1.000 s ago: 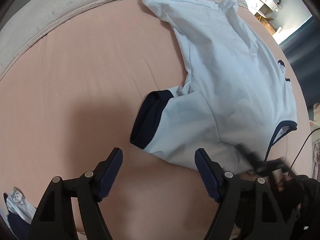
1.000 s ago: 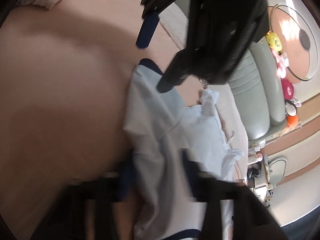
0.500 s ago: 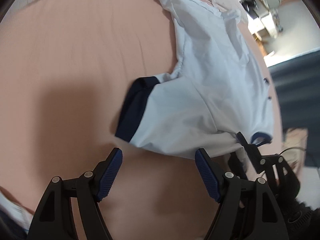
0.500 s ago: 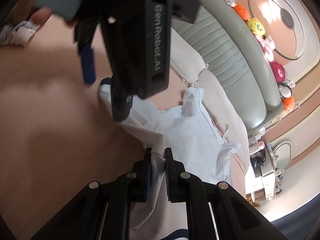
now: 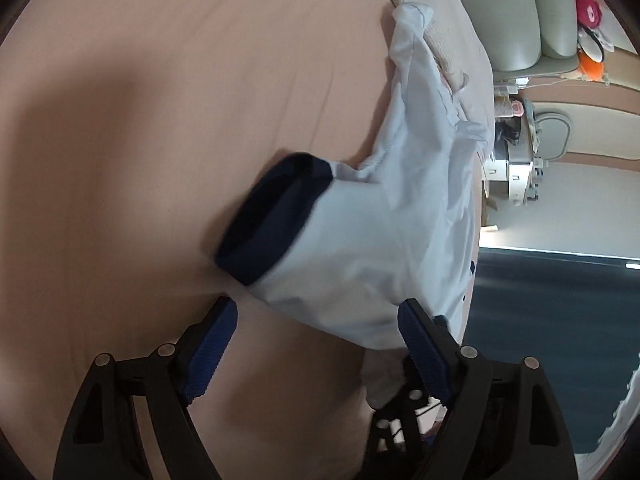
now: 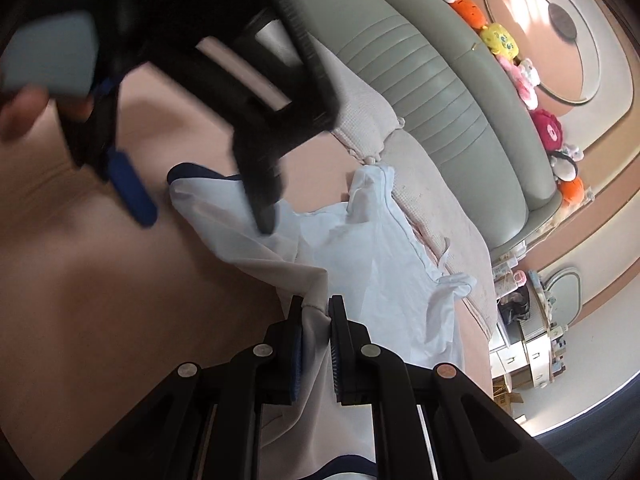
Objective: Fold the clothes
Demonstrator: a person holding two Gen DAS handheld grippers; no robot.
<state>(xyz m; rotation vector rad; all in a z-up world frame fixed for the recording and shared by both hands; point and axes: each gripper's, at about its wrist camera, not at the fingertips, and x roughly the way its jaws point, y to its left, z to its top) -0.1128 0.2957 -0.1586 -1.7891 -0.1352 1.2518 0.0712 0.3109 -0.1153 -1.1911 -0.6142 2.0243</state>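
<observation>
Early going here: the shirt (image 5: pixel 400 216) lies spread on the pink bed (image 5: pixel 160 120), not one fold made as far as either view shows. The right gripper (image 6: pixel 315 312) is clamped on a bunched edge of the fabric near the shoulder, lifting it a little off the bed. The left gripper (image 5: pixel 316 344) hangs with jaws wide apart, gripping nothing, the sleeve hem just ahead between its fingers. The navy cuff (image 5: pixel 268 220) sits at about ten o'clock from that gap, and the body runs off toward one o'clock, up to the pillow (image 5: pixel 448 36). Likely next is a grab at the sleeve side. Everything is left: sleeves in, body doubled, smoothing.
</observation>
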